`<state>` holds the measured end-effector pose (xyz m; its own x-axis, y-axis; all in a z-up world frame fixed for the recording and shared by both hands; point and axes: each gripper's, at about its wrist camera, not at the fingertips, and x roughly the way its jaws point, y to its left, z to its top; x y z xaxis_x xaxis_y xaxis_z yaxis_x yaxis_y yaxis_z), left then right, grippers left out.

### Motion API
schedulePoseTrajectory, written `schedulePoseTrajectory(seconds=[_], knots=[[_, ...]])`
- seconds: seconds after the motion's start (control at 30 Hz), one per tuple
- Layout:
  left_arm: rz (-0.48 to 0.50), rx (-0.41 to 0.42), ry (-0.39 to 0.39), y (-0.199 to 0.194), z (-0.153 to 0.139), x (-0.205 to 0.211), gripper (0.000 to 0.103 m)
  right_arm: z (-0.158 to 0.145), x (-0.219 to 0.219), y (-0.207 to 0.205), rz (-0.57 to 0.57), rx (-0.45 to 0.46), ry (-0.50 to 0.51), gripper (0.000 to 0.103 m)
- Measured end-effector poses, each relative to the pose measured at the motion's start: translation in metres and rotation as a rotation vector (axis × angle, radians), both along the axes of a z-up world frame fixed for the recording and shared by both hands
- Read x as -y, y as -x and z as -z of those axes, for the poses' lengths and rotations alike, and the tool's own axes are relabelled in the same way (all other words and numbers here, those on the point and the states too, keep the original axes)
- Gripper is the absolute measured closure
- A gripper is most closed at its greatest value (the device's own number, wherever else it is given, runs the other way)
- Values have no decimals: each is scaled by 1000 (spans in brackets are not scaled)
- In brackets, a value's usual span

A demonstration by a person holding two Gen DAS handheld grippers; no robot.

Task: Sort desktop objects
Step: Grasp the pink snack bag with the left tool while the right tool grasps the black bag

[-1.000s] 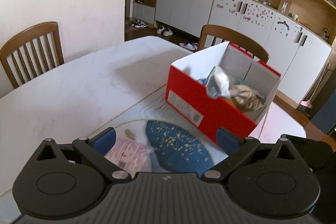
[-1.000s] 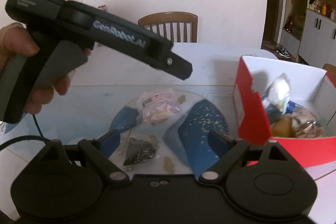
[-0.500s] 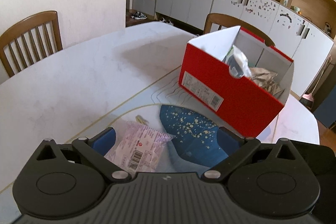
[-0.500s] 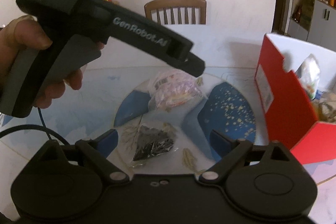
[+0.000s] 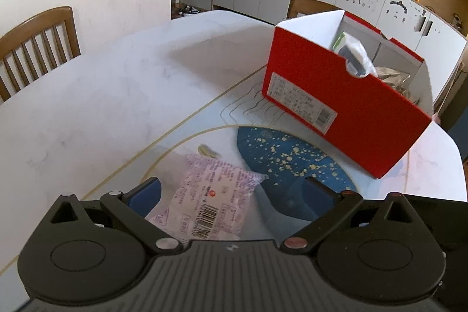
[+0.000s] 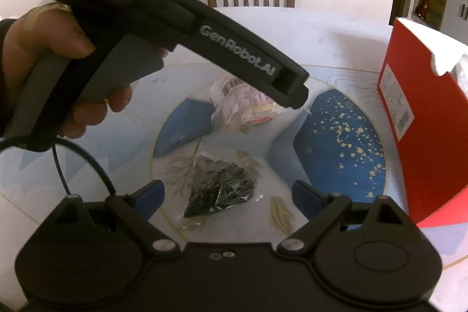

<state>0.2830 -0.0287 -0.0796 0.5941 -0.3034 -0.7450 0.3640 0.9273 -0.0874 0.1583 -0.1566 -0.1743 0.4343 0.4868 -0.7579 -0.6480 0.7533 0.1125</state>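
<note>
Red box (image 5: 345, 107) part-filled; pink packet (image 5: 210, 201) and dark packet (image 6: 222, 189) left on worktop (image 5: 102, 107), left gripper (image 5: 231, 192) and right gripper (image 6: 228, 192) both wide open, empty.

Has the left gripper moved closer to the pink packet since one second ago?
Yes. The left gripper has come down over the pink packet, which now lies between its open fingers.

1 red box (image 5: 345, 104), 2 loose packets (1 pink (image 5: 210, 201), 1 dark (image 6: 222, 189)), 2 chairs (image 5: 35, 46).
</note>
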Motion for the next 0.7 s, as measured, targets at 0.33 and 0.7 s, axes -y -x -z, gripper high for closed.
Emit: schedulePoseTrajectory(seconds=[0.33,0.7], knots=[[23,31,-24,-3,11,0,0,12,-9,0,-25,4,45,17],[12,10,-52,-6,26,-1,27,14,-9,1,-14,31,51,27]])
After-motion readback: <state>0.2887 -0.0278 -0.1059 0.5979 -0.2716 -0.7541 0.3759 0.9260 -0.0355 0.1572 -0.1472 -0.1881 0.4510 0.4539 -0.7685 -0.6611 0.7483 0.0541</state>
